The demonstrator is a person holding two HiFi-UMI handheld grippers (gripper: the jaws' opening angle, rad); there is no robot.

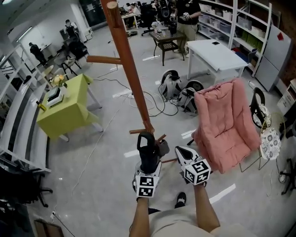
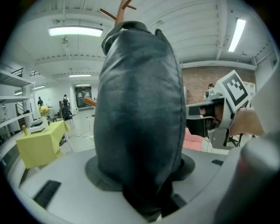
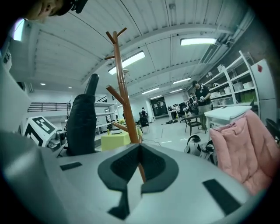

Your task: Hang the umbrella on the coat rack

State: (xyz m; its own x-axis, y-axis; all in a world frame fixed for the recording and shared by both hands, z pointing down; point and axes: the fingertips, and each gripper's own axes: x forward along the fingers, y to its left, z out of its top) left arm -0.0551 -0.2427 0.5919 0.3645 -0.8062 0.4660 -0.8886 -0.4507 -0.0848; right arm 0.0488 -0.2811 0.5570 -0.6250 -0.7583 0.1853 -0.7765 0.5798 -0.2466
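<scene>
A folded black umbrella (image 1: 147, 152) stands upright in my left gripper (image 1: 148, 163), whose jaws are shut on its lower part. In the left gripper view the umbrella (image 2: 140, 109) fills the middle, and the rack's top pegs (image 2: 121, 8) show above it. The brown wooden coat rack (image 1: 132, 69) rises just beyond both grippers, its base close to the umbrella. My right gripper (image 1: 181, 151) hovers to the right of the umbrella, shut and empty. In the right gripper view its pads (image 3: 124, 168) meet at the tip, with the umbrella (image 3: 83, 122) at left and the rack (image 3: 122, 87) ahead.
A pink cushioned chair (image 1: 229, 125) stands at the right. A yellow-green table (image 1: 67, 106) is at the left, and a white table (image 1: 215, 53) lies beyond. Bags (image 1: 180, 90) and cables lie on the floor behind the rack. People stand far back.
</scene>
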